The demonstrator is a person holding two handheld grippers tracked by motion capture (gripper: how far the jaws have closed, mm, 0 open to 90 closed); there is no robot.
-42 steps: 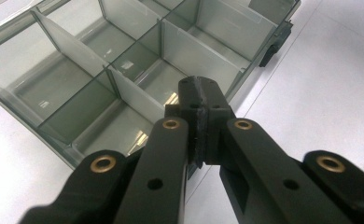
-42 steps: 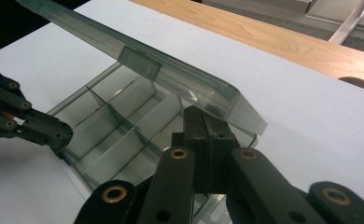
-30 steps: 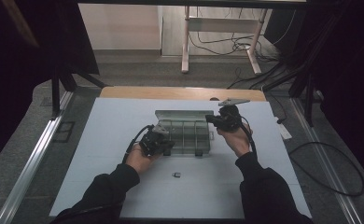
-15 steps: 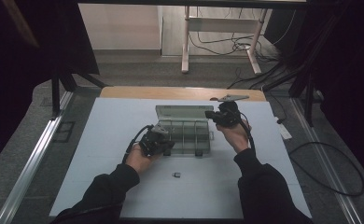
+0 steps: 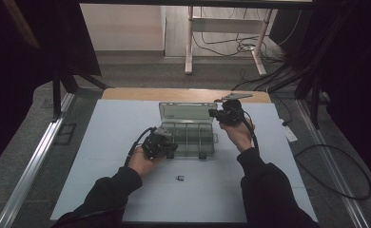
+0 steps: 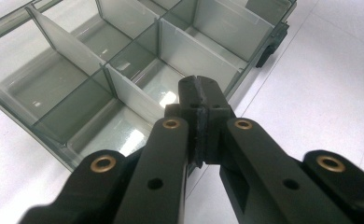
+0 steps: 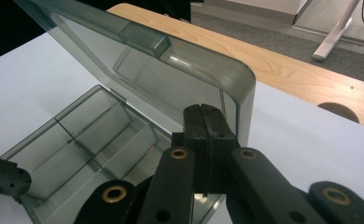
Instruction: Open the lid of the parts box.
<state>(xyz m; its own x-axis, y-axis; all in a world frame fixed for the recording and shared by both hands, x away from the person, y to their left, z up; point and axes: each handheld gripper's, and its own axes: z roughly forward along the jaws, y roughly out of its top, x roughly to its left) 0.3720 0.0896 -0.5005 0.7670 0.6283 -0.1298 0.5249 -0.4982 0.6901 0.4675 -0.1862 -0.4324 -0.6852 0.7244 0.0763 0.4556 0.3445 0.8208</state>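
Lid (image 7: 171, 70) stands raised, just behind the closed right hand-held gripper (image 7: 203, 122).

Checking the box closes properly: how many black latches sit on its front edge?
2: the left latch beside the left gripper, the right latch farther along the box front. Others may be hidden.

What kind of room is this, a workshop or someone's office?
Probably a lab or test workspace. A white work table sits among dark screens, loose cables trail over the floor, and a person's two hand-held grippers work on a clear compartment box.
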